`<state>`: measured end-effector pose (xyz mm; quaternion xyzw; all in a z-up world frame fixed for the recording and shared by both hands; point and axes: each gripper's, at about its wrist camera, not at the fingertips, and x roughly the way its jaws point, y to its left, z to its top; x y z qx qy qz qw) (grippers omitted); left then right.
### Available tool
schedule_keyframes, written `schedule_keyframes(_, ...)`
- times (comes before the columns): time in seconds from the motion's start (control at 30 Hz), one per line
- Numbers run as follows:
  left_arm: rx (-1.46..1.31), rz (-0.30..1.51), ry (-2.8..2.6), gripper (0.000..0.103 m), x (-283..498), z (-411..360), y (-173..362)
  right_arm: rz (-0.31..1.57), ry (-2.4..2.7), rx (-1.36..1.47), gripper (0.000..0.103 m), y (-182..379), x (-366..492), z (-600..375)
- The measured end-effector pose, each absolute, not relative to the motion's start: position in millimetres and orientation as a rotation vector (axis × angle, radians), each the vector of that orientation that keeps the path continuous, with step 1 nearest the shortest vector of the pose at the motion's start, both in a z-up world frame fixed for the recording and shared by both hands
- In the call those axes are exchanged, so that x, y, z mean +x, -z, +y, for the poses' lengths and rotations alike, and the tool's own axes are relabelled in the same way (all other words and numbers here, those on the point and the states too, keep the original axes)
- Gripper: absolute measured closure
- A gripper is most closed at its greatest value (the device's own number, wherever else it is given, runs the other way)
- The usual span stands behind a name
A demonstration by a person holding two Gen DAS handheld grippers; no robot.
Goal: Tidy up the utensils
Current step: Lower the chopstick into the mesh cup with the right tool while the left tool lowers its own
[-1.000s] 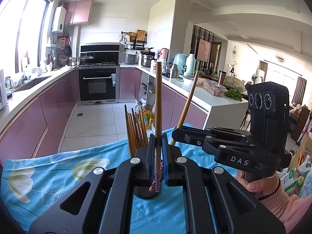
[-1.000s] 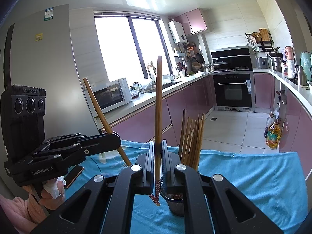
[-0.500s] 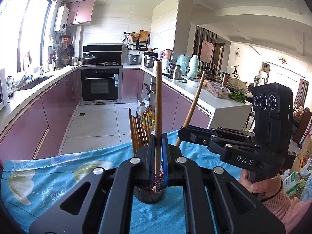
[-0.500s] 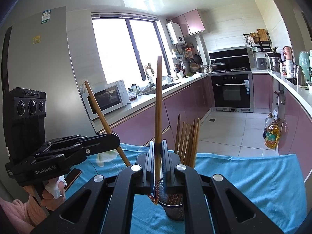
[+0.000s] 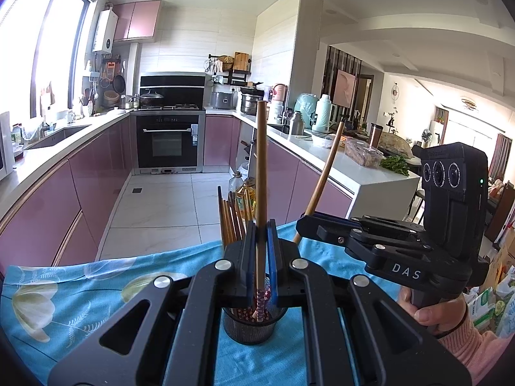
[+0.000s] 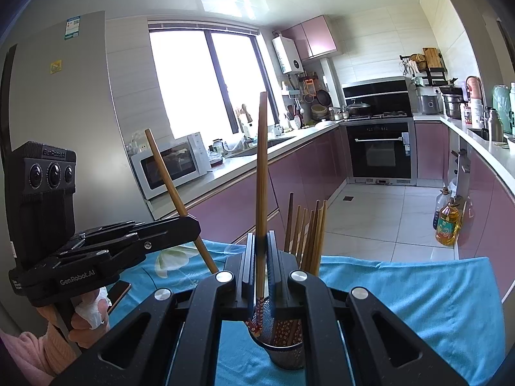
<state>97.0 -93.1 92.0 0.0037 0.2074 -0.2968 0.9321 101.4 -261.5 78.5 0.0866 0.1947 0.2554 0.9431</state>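
A U-shaped kitchen has glossy mauve base cabinets (image 5: 96, 167) under pale worktops (image 5: 42, 157), a light tiled floor (image 5: 167, 199), and a black built-in oven (image 5: 167, 140) with a hood at the far wall. Daylight pours through a tall dark-framed window (image 6: 206, 80) above the sink run, beside a white microwave (image 6: 173, 164) and a grey fridge (image 6: 64, 96). Opposite the window, the room opens onto a living area (image 5: 450, 122) with a stepped ceiling.
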Motion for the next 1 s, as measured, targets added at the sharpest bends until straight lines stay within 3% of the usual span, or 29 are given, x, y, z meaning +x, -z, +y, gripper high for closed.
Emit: schedule_keyframes(1.0,0.010,0.499,0.590,0.096,134.4,-104.9,-76.0,0.473,-0.479,0.169,0.097,-57.9,122.3,-262.3)
